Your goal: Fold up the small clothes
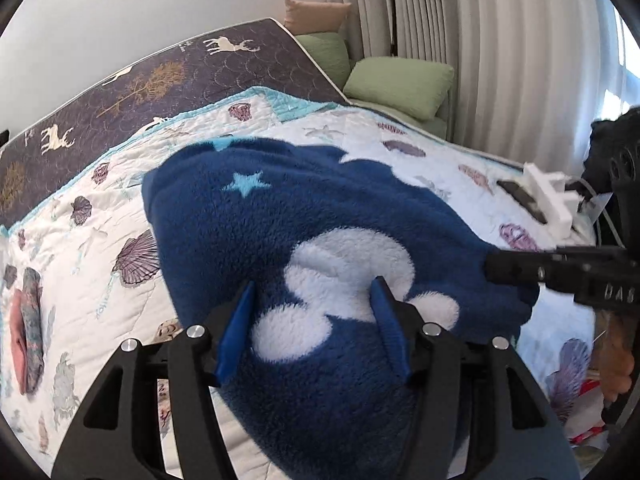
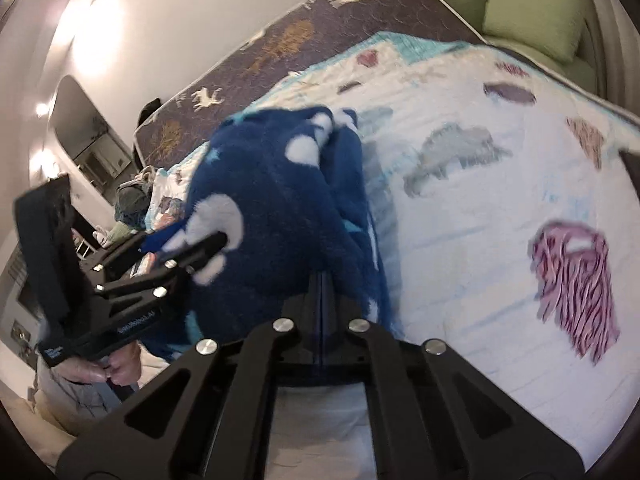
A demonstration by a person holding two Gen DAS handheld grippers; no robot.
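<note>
A fluffy dark blue garment (image 1: 304, 216) with white patches and light blue stars lies bunched on the quilted bed cover (image 1: 100, 216). My left gripper (image 1: 312, 304) is open, its blue fingers (image 1: 238, 320) straddling a white patch near the garment's front edge. My right gripper (image 2: 320, 280) is shut on the garment's (image 2: 272, 200) right edge. It also shows in the left wrist view (image 1: 496, 268), pinching that edge. The left gripper appears in the right wrist view (image 2: 212, 246), against the garment's left side.
The quilt (image 2: 480, 208) with shell prints covers the bed. A dark mattress (image 1: 140, 84) with deer print leans at the wall. Green cushions (image 1: 400, 84) and curtains stand behind. A folded pink-grey cloth (image 1: 26, 332) lies at the left. A white object (image 1: 548, 196) sits at the right.
</note>
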